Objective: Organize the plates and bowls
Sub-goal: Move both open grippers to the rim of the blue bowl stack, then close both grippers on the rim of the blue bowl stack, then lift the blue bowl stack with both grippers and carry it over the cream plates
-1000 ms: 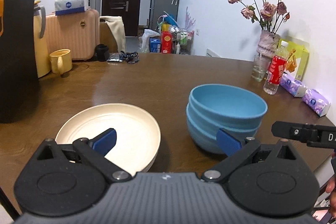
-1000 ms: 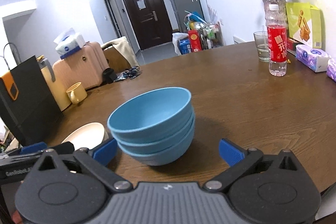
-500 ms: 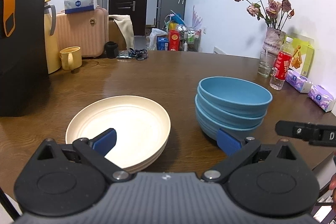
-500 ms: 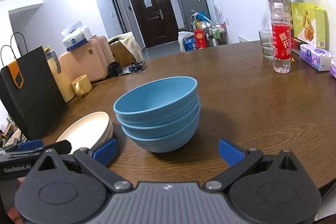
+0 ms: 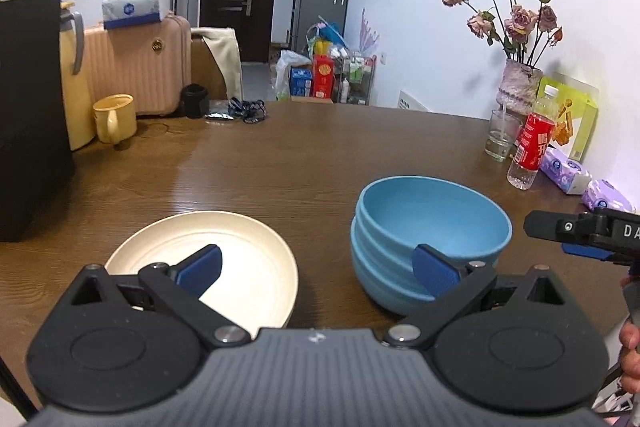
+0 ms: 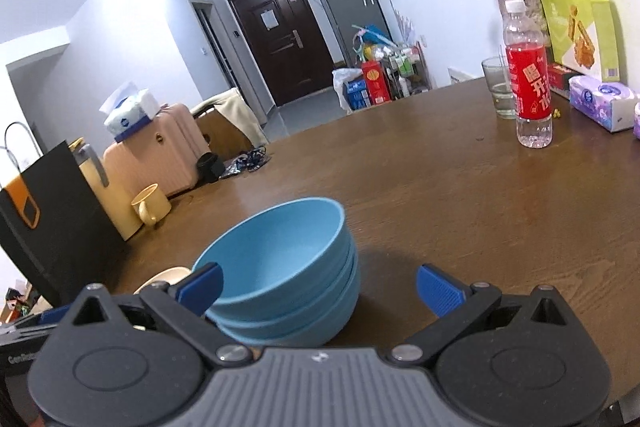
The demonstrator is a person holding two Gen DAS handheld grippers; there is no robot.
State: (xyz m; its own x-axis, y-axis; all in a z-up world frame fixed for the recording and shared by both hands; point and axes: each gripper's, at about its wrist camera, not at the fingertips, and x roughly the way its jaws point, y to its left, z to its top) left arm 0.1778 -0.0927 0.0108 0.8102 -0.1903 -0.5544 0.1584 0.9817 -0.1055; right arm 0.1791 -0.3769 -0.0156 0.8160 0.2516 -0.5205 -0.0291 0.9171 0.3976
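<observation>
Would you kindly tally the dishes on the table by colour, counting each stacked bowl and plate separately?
Blue bowls: 3, nested in one stack.
Cream plates: at least 1; the rim looks layered, but I cannot tell how many are stacked.
Yellow mug: 1, standing apart near the table's far left.
Total: at least 5.

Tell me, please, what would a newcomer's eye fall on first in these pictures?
Probably the stack of three sky-blue bowls near the front edge of the brown wooden table, just ahead of the open right gripper. Next, the cream round plates to its left, before the open left gripper.
</observation>
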